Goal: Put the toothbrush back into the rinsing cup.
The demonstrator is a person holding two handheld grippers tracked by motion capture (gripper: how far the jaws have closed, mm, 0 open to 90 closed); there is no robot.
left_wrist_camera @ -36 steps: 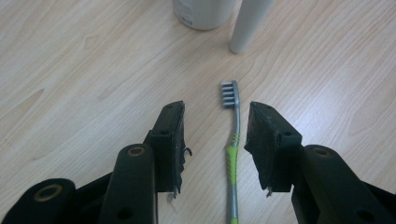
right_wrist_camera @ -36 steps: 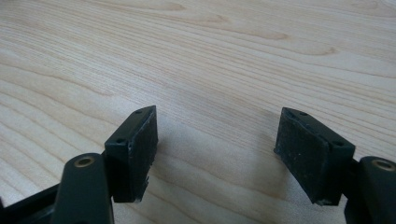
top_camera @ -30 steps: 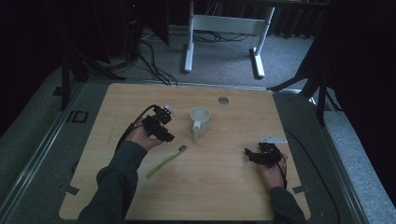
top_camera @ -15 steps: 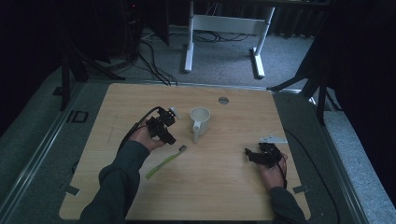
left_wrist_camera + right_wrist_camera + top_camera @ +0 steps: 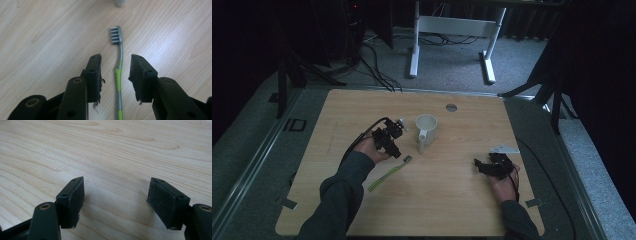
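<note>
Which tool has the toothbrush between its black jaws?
The left tool: its open jaws sit either side of the green and grey toothbrush. The right tool is open over bare wooden table.

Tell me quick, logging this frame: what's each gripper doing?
Left gripper: open, straddling the toothbrush, not gripping it.
Right gripper: open, empty.

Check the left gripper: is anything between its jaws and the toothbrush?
Nothing visible. The left gripper is open, its jaws either side of the toothbrush handle, which lies flat on bare table. The white mug stands beyond the bristles.
</note>
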